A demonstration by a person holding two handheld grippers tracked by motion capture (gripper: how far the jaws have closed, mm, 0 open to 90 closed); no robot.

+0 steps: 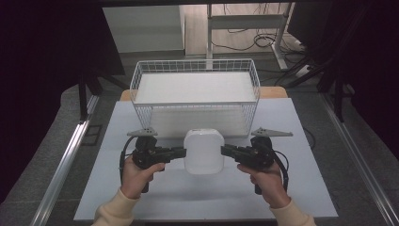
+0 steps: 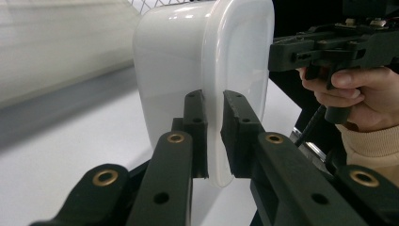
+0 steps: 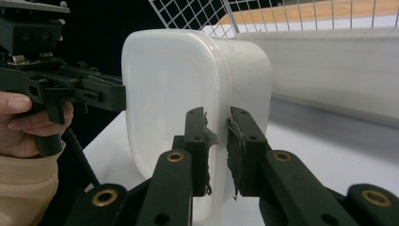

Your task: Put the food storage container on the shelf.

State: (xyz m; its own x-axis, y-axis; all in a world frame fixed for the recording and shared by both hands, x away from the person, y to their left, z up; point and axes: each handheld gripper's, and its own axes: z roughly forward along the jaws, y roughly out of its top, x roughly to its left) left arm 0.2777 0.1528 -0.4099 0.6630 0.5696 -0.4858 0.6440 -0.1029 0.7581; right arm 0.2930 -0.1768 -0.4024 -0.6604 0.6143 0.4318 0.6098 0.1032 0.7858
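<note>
Just in front of the wire basket [image 1: 195, 89], the white tub [image 1: 203, 151] hangs between your grippers, each set of fingers [image 2: 197, 127] pinched on its thin rim from opposite sides. Treat it as light, stiff and slippery plastic: keep both rim grips level. Whatever sits under the lid is hidden; the basket holds nothing I can see.

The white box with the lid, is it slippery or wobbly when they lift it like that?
Probably a bit slippery: the white box looks smooth and shiny. It seems stiff, since its rim keeps its shape where the left gripper and right gripper pinch it. With a grip on each side it likely won't tip much, though thin rim grips could slide.
</note>
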